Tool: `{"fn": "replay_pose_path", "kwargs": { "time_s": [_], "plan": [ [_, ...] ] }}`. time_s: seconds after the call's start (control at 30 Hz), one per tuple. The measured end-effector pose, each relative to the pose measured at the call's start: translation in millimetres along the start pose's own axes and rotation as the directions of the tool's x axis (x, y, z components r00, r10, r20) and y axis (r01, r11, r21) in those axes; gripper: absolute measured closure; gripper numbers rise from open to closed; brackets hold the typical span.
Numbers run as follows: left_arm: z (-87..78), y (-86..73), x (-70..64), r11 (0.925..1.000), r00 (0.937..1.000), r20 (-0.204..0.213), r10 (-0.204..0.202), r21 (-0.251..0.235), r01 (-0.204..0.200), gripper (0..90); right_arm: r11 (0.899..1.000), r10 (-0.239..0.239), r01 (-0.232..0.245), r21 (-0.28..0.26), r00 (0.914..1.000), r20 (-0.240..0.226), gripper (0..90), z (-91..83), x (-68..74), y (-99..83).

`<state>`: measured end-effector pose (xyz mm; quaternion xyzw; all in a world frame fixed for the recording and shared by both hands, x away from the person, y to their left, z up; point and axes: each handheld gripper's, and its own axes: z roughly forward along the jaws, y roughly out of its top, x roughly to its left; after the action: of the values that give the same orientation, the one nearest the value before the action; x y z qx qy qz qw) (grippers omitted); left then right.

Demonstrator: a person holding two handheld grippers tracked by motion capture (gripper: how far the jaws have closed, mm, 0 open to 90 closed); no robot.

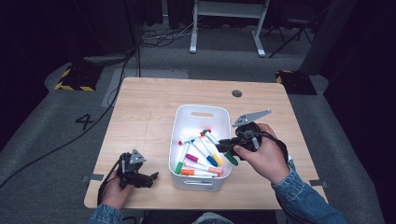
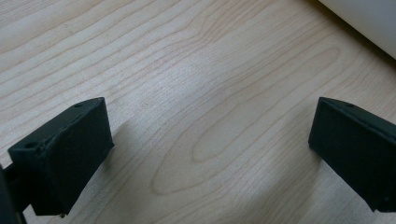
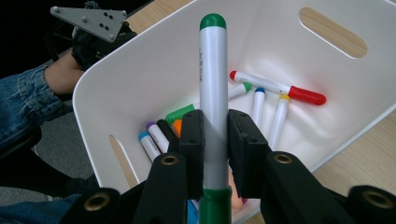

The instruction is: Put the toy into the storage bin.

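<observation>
Now my right gripper (image 3: 215, 140) clamps the green-capped white marker (image 3: 213, 93) above the white plastic bin (image 3: 116, 79); next, release it inside; left gripper (image 2: 210, 154) idles, jaws apart

Green-capped white marker (image 3: 213, 93), white bin (image 3: 140, 70)

There is 1 white bin (image 1: 187, 122) on 1 table (image 1: 144, 112). I can count about 8 markers (image 1: 201, 150) lying in the bin, but they lie on top of each other, so I cannot be sure. 1 more marker, the green marker (image 3: 213, 93), is squeezed in the right gripper (image 3: 215, 135) above the bin, and there are 2 grippers, with the left gripper (image 1: 152, 178) holding nothing.
</observation>
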<state>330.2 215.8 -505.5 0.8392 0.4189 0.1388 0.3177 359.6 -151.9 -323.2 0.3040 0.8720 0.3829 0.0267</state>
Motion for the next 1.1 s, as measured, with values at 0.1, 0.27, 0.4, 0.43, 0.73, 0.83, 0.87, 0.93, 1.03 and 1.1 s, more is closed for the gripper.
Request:
{"fn": "replay_pose_path", "kwargs": {
  "time_s": [0.1, 0.27, 0.4, 0.43, 0.73, 0.83, 0.87, 0.93, 1.03, 1.1],
  "plan": [
    [0.0, 0.0, 0.0, 1.0, 1.0, 0.0, 0.0, 0.0, 0.0, 0.0, 1.0, 0.003, -0.003, -0.002, 1.0, -0.001, 77.2, 1.9, 2.4, 1.2],
    [0.0, 0.0, 0.0, 1.0, 1.0, 0.0, 0.0, 0.0, 0.0, 0.0, 1.0, -0.012, 0.011, -0.018, 0.9998, -0.017, 77.2, 7.8, 5.3, 3.7],
    [0.0, 0.0, 0.0, 1.0, 1.0, 0.0, 0.0, 0.0, 0.0, 0.0, 1.0, -0.007, 0.007, -0.013, 0.9998, -0.016, 77.2, 9.8, 7.7, 4.7],
    [0.0, 0.0, 0.0, 1.0, 1.0, 0.0, 0.0, 0.0, 0.0, 0.0, 1.0, -0.014, 0.014, -0.022, 0.9996, -0.023, 77.2, 11.3, 8.2, 5.3],
    [0.2, -0.1, -0.1, 1.0, 1.0, -0.002, -0.001, -0.003, 0.001, 0.0, 1.0, -0.025, 0.024, -0.018, 0.9992, -0.033, 77.2, 21.7, 9.6, 4.5],
    [0.1, -0.1, -0.1, 1.0, 1.0, -0.002, -0.001, -0.002, 0.001, 0.0, 1.0, -0.026, 0.026, -0.009, 0.9989, -0.04, 77.2, 25.1, 10.1, 3.1],
    [0.0, 0.0, 0.0, 1.0, 1.0, 0.0, 0.0, -0.001, 0.0, 0.0, 1.0, -0.02, 0.021, 0.007, 0.9991, -0.038, 77.2, 25.9, 10.6, 2.3],
    [0.0, 0.0, 0.0, 1.0, 1.0, 0.0, 0.0, -0.001, 0.0, 0.0, 0.999, -0.021, 0.022, 0.03, 0.9991, -0.037, 77.2, 27.7, 11.7, 0.5],
    [0.0, 0.0, 0.0, 1.0, 1.0, 0.0, 0.0, 0.0, 0.0, 0.0, 0.997, -0.052, 0.054, 0.047, 0.9978, -0.042, 77.2, 31.9, 11.5, -2.4],
    [0.0, 0.0, 0.0, 1.0, 1.0, 0.0, 0.0, 0.0, 0.0, 0.0, 0.997, -0.038, 0.04, 0.068, 0.9985, -0.039, 77.2, 32.5, 12.8, -3.7]
  ]
}}
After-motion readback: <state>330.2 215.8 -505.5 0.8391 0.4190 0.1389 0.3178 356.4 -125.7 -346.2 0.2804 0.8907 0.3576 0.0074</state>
